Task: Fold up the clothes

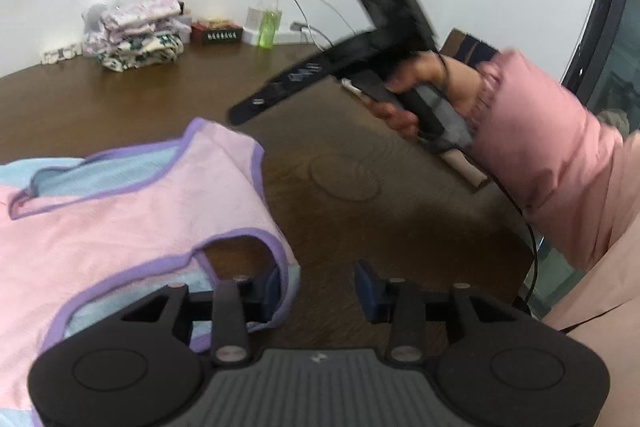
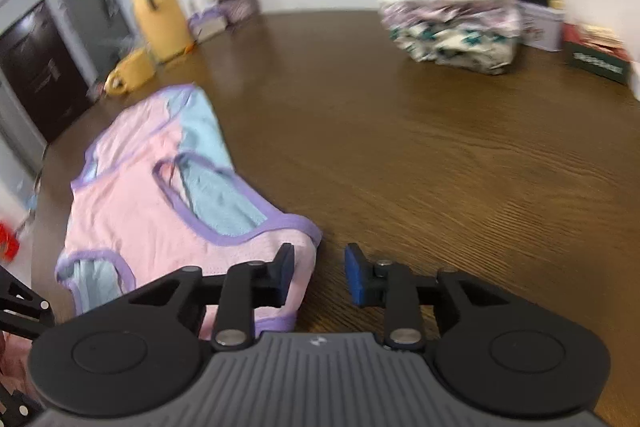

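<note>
A pink and light-blue sleeveless top (image 1: 132,227) with purple trim lies flat on the brown wooden table (image 1: 360,227). My left gripper (image 1: 322,291) is open at the top's near corner, its left finger (image 1: 274,285) over the armhole edge, and nothing sits between the fingers. A hand in a pink sleeve (image 1: 540,147) holds my right gripper (image 1: 244,113) above the table, blurred. In the right wrist view the right gripper (image 2: 320,275) is open and empty, beside the shoulder strap of the top (image 2: 160,219), with its left finger (image 2: 286,273) over the strap's edge.
A stack of folded clothes (image 1: 136,35) (image 2: 452,23) stands at the back by the wall, next to a dark box (image 1: 216,33), a green bottle (image 1: 268,27) and cables. A cardboard tube (image 1: 460,163) lies under the hand. A yellow vase (image 2: 160,11) and yellow cup (image 2: 128,71) stand far left.
</note>
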A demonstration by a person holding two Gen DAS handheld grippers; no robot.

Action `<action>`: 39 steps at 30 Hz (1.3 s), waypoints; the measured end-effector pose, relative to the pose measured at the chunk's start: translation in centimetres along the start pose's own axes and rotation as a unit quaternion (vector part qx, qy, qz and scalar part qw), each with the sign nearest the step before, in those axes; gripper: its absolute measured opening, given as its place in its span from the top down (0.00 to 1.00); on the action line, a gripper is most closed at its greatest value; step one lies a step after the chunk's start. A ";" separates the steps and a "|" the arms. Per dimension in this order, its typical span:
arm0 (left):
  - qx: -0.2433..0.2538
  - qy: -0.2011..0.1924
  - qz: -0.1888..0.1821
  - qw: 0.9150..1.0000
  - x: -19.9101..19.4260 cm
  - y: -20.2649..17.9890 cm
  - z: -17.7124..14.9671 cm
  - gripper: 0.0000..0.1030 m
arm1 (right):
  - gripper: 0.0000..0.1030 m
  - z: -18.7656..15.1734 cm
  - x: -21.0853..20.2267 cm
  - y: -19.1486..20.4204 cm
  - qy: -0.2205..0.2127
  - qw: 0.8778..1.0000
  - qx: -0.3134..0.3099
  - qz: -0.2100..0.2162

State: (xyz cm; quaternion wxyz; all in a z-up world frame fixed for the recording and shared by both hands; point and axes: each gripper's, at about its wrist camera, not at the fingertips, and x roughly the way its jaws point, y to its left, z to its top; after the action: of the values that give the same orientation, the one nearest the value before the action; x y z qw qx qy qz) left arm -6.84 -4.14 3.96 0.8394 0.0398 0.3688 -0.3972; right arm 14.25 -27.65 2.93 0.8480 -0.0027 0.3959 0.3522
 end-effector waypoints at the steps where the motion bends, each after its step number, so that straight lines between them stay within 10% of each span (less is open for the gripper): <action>1: -0.007 -0.006 -0.002 1.000 -0.5 0.4 0.0 0.54 | 0.70 -0.2 -0.7 0.0 -0.009 1.000 0.005 -0.002; 8: -0.051 -0.040 0.006 0.998 -3.8 3.0 -0.1 0.50 | 0.62 -2.2 -3.2 2.2 -0.044 0.999 0.030 0.010; 16: -0.090 -0.034 0.089 0.991 -6.3 7.1 -1.2 0.73 | 0.70 -5.7 -1.0 9.7 0.014 0.996 -0.029 0.086; 20: -0.133 -0.038 0.175 0.975 -8.5 11.2 -2.1 0.70 | 0.66 -6.9 -0.6 12.6 0.034 0.995 -0.078 0.053; 27: -0.180 -0.043 0.311 0.932 -12.7 18.9 -3.7 0.69 | 0.93 -8.3 0.3 14.7 0.063 0.989 -0.128 -0.022; 34: -0.172 -0.017 0.319 0.932 -12.9 22.9 -4.8 0.69 | 0.96 -8.7 -1.6 12.6 0.084 0.984 -0.099 -0.118; 39: -0.135 0.009 0.245 0.960 -11.2 21.9 -5.5 0.73 | 0.96 -9.0 -3.3 10.2 0.094 0.978 -0.059 -0.177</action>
State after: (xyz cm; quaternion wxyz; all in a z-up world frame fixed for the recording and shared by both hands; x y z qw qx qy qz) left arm 0.51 19.93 2.29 0.9052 0.0186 0.4056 -0.1256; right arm 0.72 -24.48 1.76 0.8543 -0.1557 0.4455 0.2179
